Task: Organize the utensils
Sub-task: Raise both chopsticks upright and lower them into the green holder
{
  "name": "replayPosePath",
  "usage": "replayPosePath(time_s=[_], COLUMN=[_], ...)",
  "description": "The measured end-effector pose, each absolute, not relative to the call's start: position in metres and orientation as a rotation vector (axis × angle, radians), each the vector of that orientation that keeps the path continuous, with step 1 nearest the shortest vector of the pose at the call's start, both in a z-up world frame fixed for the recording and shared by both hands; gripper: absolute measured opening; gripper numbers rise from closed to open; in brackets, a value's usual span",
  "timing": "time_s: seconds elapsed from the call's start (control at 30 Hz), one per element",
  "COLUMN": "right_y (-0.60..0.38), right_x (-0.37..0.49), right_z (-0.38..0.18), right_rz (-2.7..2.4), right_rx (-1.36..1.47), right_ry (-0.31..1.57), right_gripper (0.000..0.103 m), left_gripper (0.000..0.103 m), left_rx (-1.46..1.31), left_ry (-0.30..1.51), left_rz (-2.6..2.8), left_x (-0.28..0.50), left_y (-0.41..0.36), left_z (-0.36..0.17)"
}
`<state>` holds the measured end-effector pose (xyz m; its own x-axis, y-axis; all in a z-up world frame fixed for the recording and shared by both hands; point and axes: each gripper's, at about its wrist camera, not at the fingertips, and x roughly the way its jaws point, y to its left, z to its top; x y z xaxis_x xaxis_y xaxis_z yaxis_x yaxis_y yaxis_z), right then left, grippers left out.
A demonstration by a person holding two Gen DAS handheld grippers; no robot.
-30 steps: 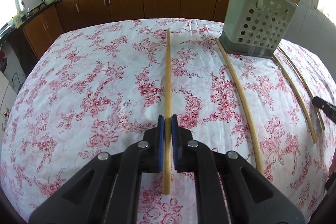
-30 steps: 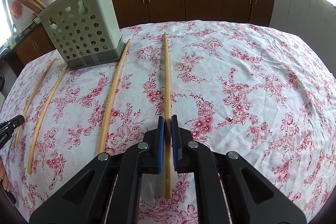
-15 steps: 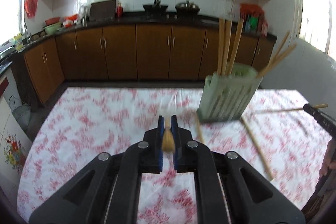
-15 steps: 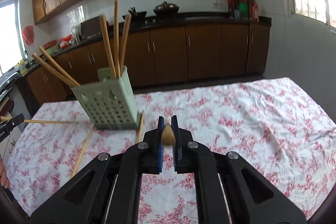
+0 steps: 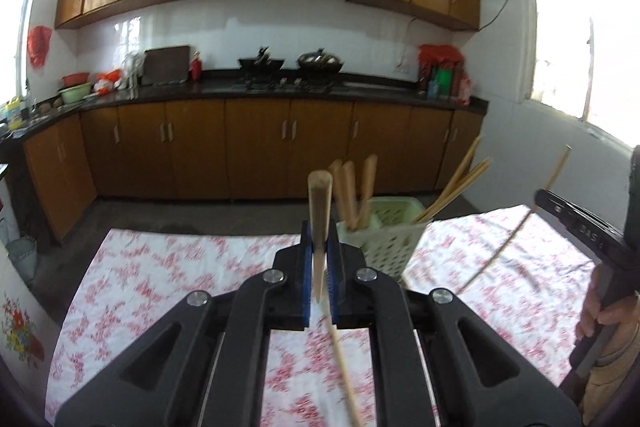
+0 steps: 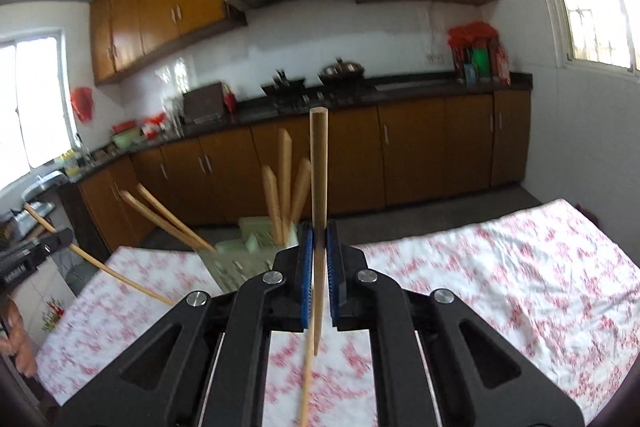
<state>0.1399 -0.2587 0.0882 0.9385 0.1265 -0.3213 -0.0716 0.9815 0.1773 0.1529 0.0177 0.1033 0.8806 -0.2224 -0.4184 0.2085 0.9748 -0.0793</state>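
Two chopsticks are in my grip, one per gripper, and each can go astray before it reaches the holder

From my left wrist view, the left gripper [image 5: 320, 279] is clenched on a chopstick [image 5: 319, 211] that stands forward toward twelve o'clock, its blunt end well above the blue pads [image 5: 306, 275]. The green perforated holder [image 5: 384, 239] sits on the floral tablecloth [image 5: 160, 279] at about one o'clock, already crowded with upright sticks and a leaning bunch fanning toward two o'clock. I judge the risk to be the long free length: gripped near one end, the stick can pivot between the pads, strike the rim or the standing sticks, and tip the light holder. A loose chopstick [image 5: 344, 371] lies on the cloth at six o'clock. At three o'clock my right gripper [image 5: 576, 223] carries its own stick across; the two could clash over the same opening.

From my right wrist view, the right gripper [image 6: 318, 279] is clamped on its chopstick [image 6: 319, 167], which points to twelve o'clock. The holder [image 6: 240, 251] lies at eleven o'clock, partly hidden behind my jaws and blurred, so I cannot tell which compartment is free. My left gripper [image 6: 36, 255] comes in at nine o'clock with its stick angled toward the holder
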Motion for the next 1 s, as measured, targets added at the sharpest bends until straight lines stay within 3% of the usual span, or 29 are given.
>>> replayPosePath(time_s=[0.53, 0.73, 1.0], right_y=[-0.227, -0.216, -0.217], right_x=[0.159, 0.184, 0.208], right_z=[0.142, 0.124, 0.092], right_rz=[0.164, 0.15, 0.149], right_rx=[0.146, 0.115, 0.12], right_ry=[0.099, 0.11, 0.214], right_gripper=[0.008, 0.008, 0.008], left_gripper=[0.008, 0.008, 0.008], left_rx=[-0.094, -0.107, -0.104], left_ry=[0.148, 0.107, 0.191], left_rz=[-0.229, -0.215, -0.215], left_x=[0.171, 0.204, 0.246], left_y=[-0.033, -0.047, -0.052], left_z=[0.177, 0.168, 0.124])
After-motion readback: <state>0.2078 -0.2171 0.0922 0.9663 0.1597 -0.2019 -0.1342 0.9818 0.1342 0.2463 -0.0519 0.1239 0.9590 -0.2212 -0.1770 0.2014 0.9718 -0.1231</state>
